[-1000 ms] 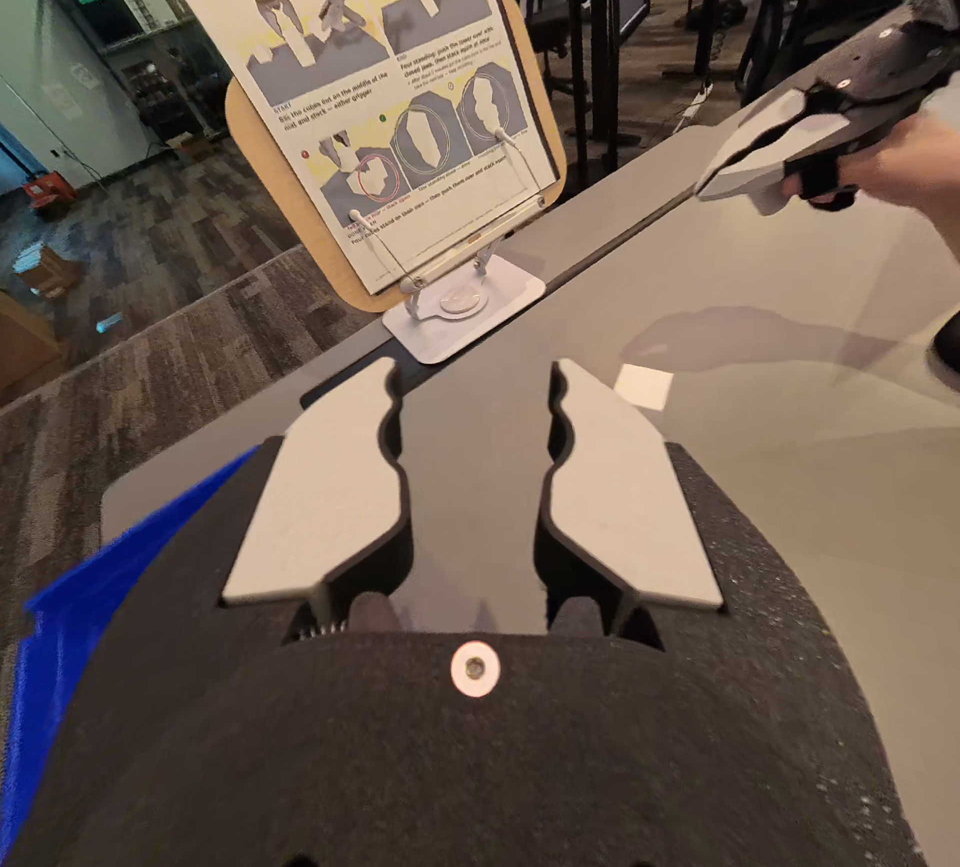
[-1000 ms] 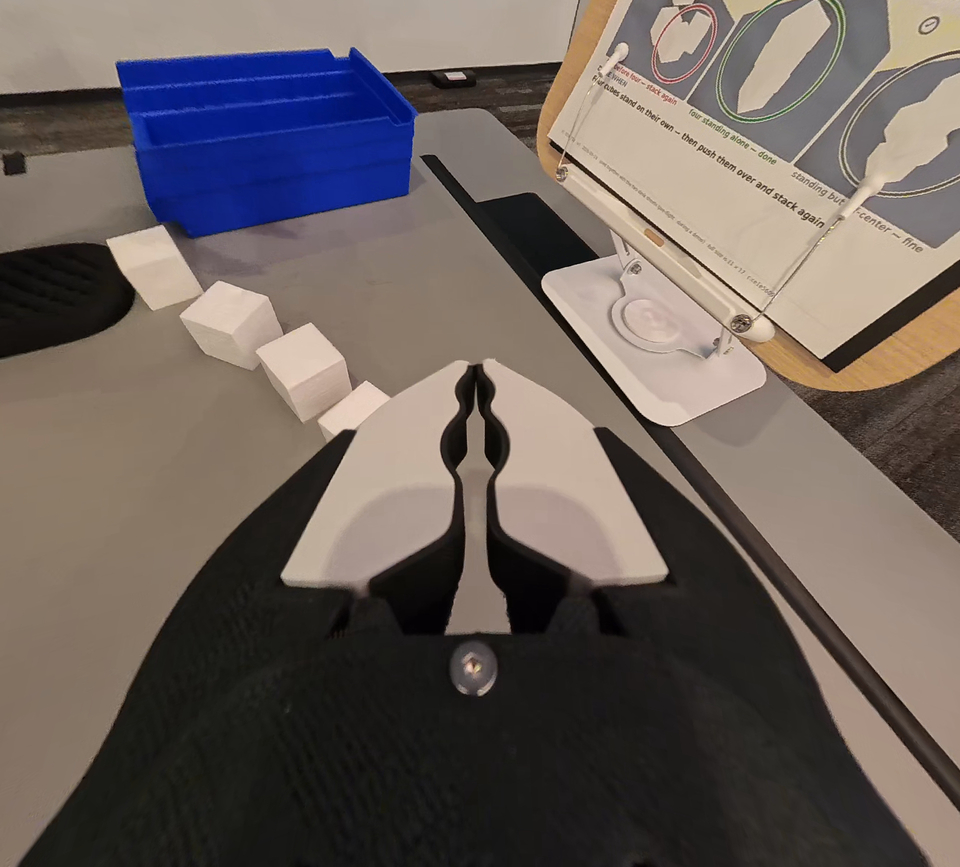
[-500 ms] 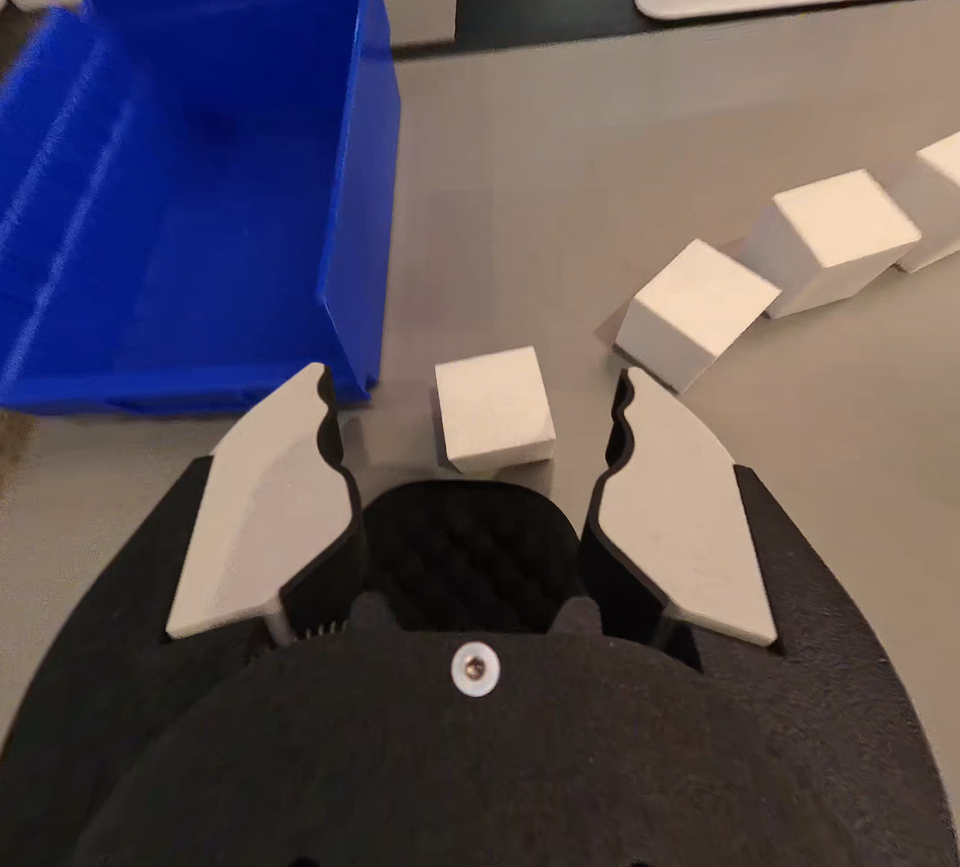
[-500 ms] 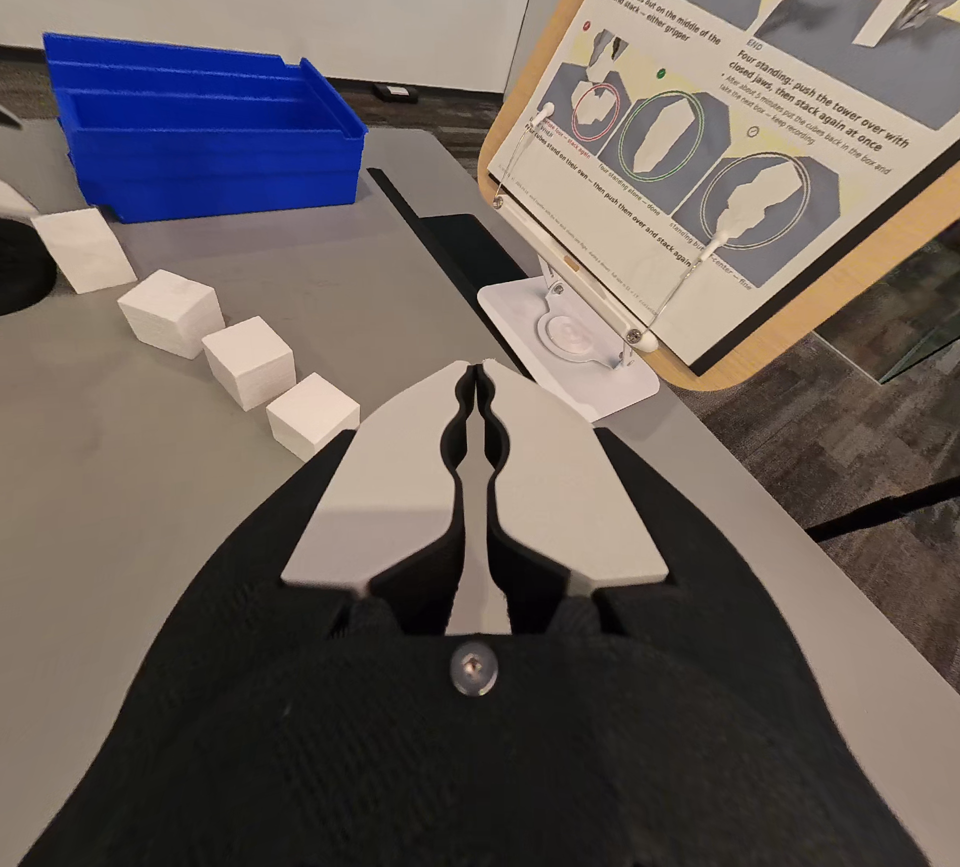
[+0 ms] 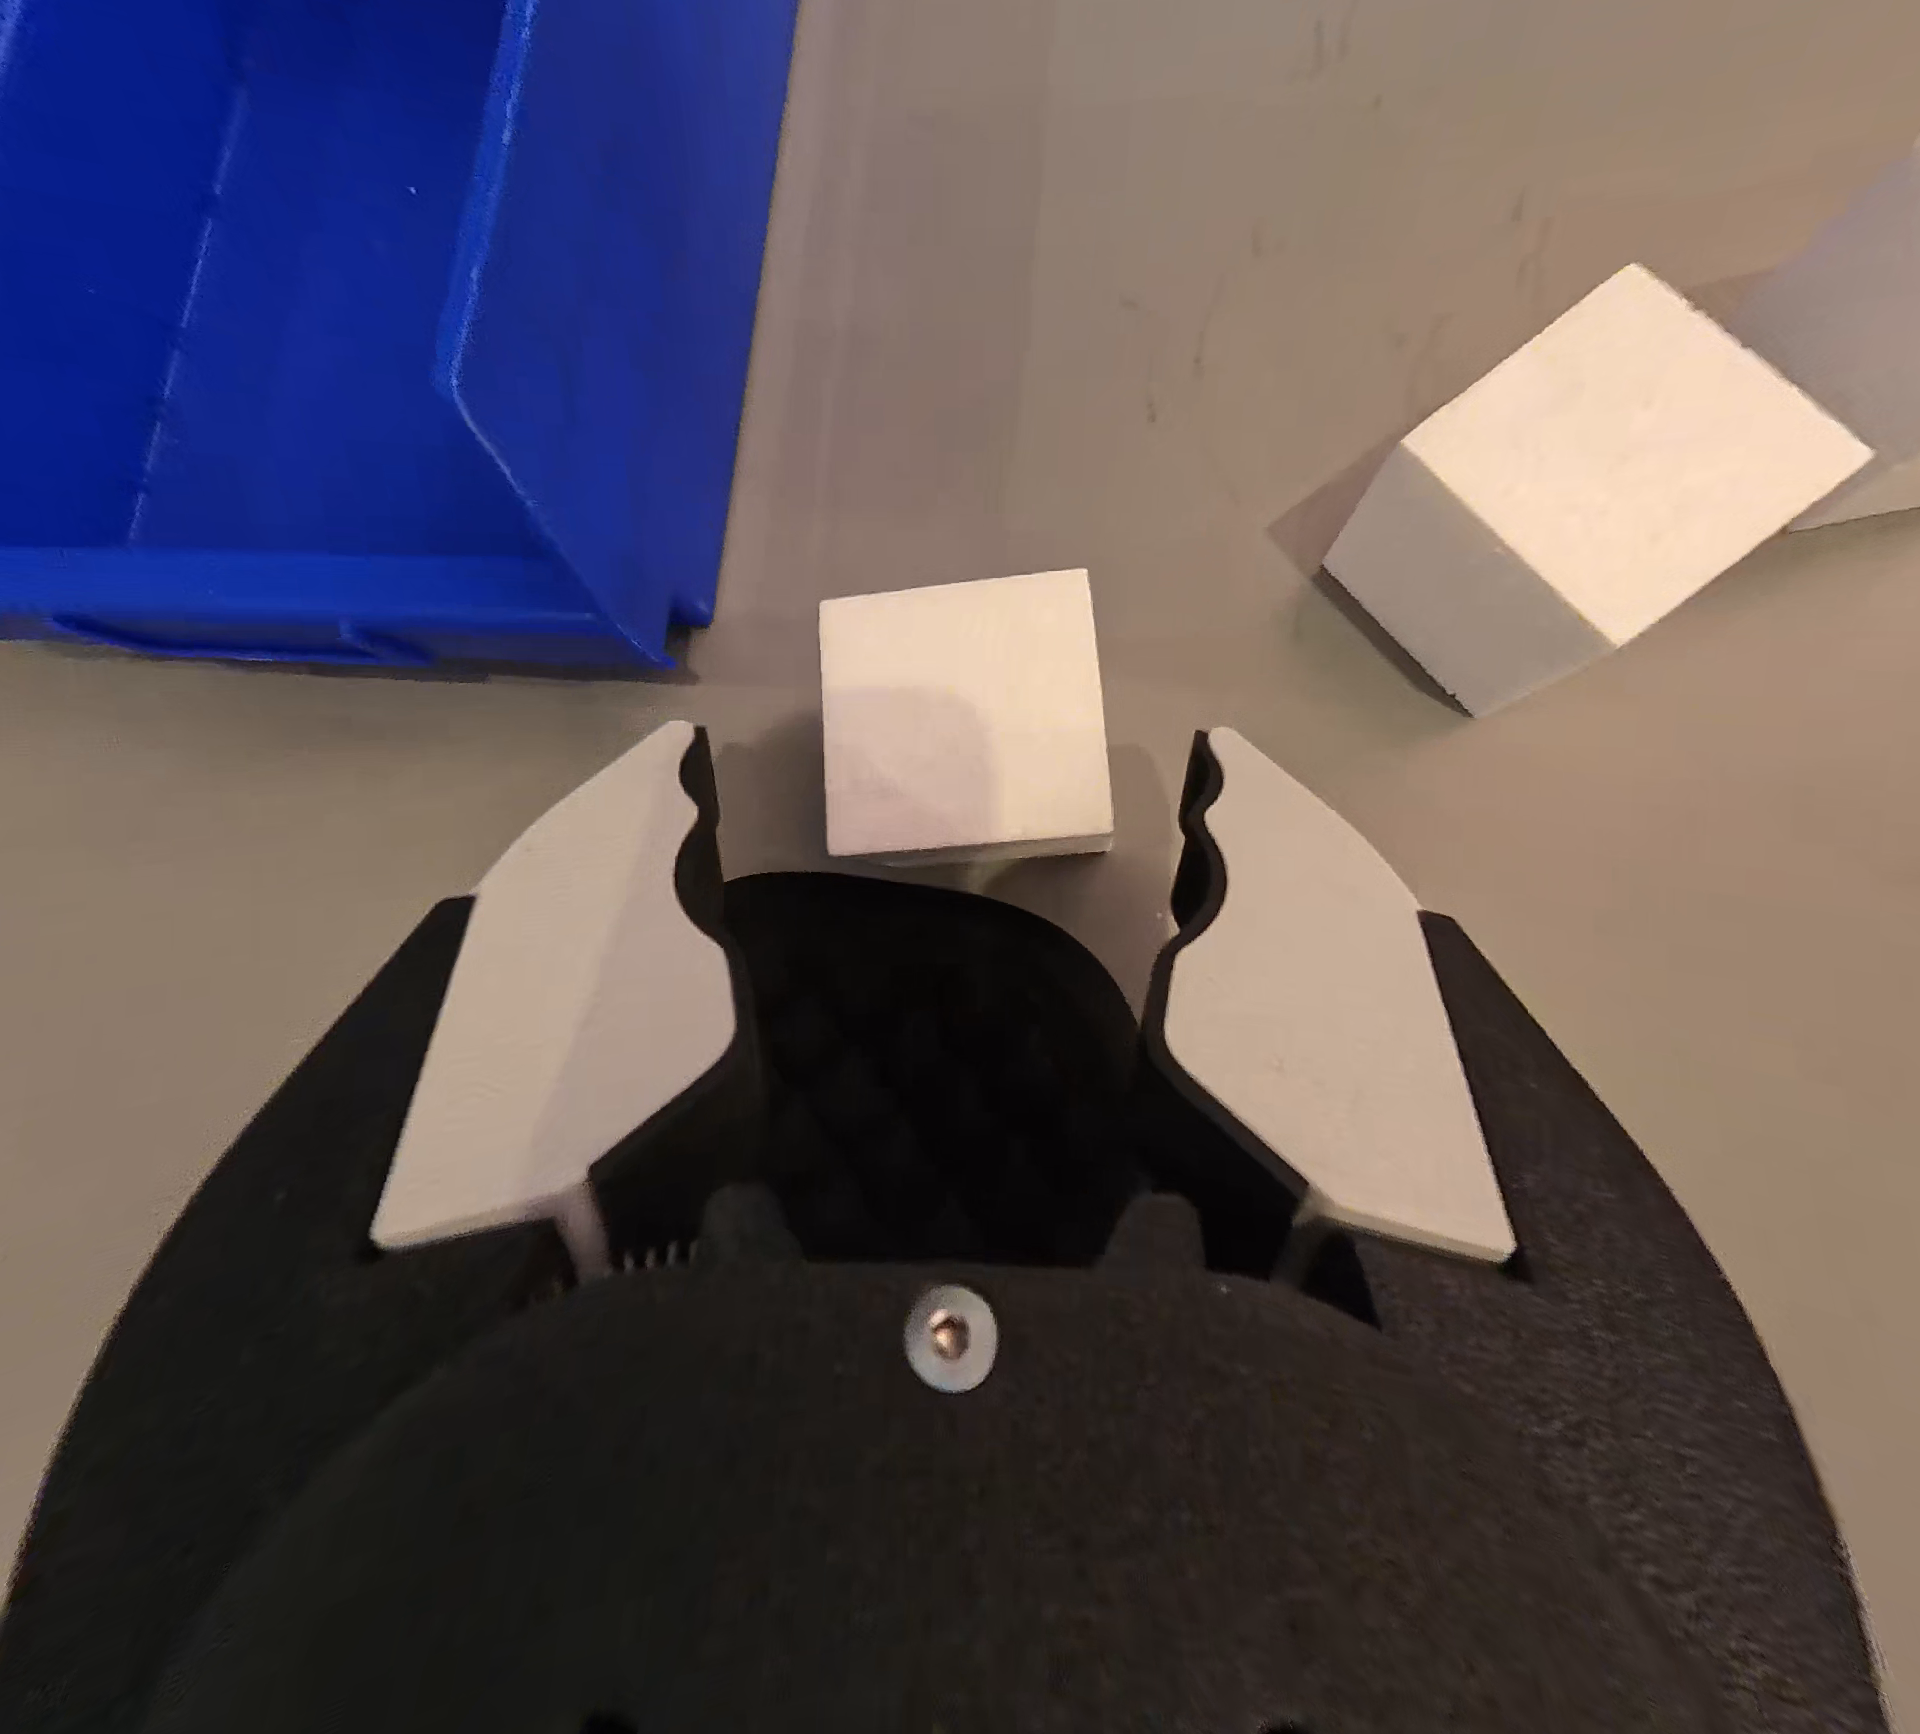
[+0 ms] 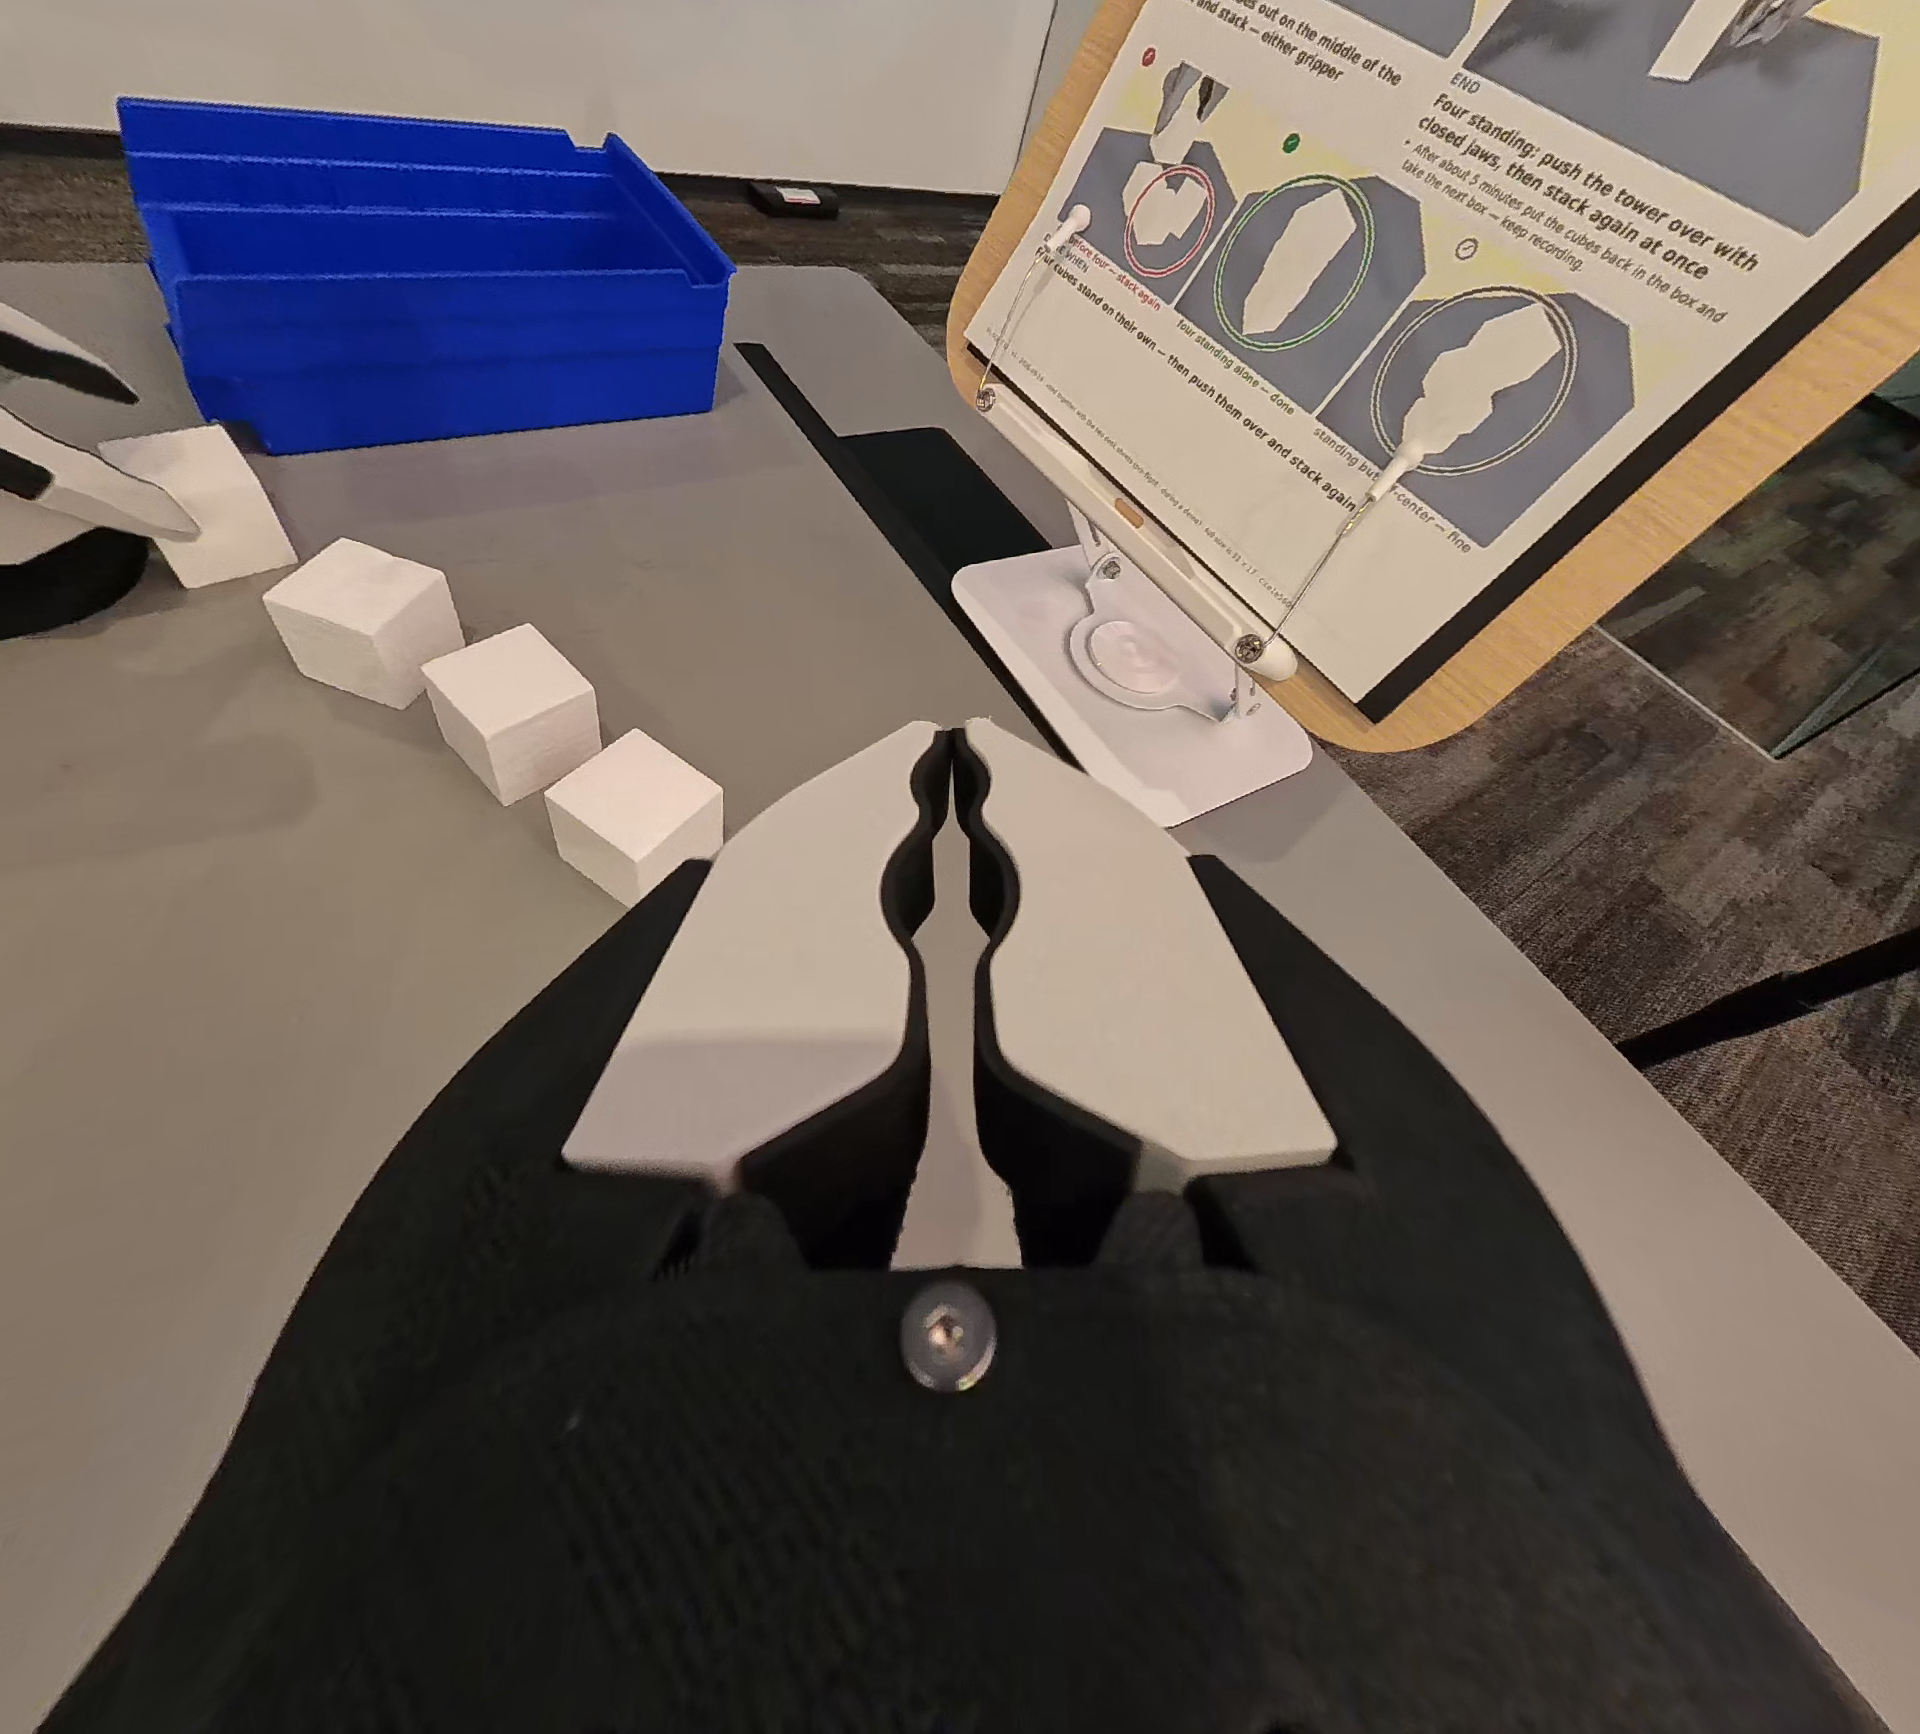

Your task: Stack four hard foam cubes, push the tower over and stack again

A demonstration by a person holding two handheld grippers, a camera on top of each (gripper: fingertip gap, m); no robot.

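Observation:
Several white foam cubes lie in a fallen row on the grey table. In the left wrist view my left gripper (image 5: 954,749) is open, its fingers either side of the end cube (image 5: 961,713), not touching it. A second cube (image 5: 1590,489) lies tilted to the right. In the right wrist view the same end cube (image 6: 203,505) is at far left with the left gripper's fingertips (image 6: 125,505) beside it, followed by three more cubes (image 6: 358,619), (image 6: 509,708), (image 6: 634,811). My right gripper (image 6: 953,734) is shut and empty, held above the table right of the row.
A blue bin (image 5: 312,230) stands just left of the end cube; it also shows in the right wrist view (image 6: 436,282). An instruction sheet on a wooden board with a white stand (image 6: 1143,697) sits at the table's right edge. A black pad (image 6: 62,583) lies at far left. There is about 45 cm between the tips of the two grippers.
My left gripper has swung down from facing the board to the table, opened wider and closed in on the end cube. My right gripper has stayed shut and drawn back a little from the row.

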